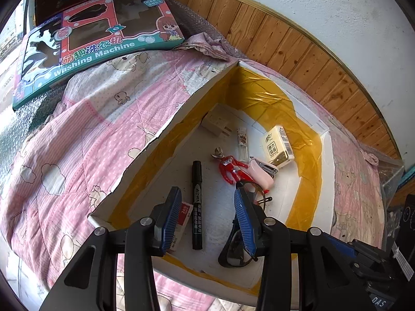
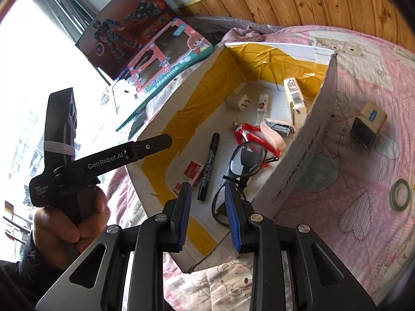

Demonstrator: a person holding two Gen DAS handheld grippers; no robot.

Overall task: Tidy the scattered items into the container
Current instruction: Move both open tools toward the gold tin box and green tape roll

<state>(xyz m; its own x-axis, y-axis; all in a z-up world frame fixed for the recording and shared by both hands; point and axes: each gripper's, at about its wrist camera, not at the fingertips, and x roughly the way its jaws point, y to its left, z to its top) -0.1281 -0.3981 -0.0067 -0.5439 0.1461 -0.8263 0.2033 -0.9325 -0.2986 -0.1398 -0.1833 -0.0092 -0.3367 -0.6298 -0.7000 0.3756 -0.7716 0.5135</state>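
Both grippers, left [image 1: 207, 215] and right [image 2: 207, 212], hovering spread, empty, over box [image 2: 298, 155]; roll [image 2: 400, 194], lower right, waiting outside.

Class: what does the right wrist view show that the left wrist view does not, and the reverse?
Only the right wrist view: a tape roll and a small tan box on the quilt outside the container, plus the hand holding the left tool. Only the left: nothing of note. Both: the container holding marker, red figure, glasses, stapler.
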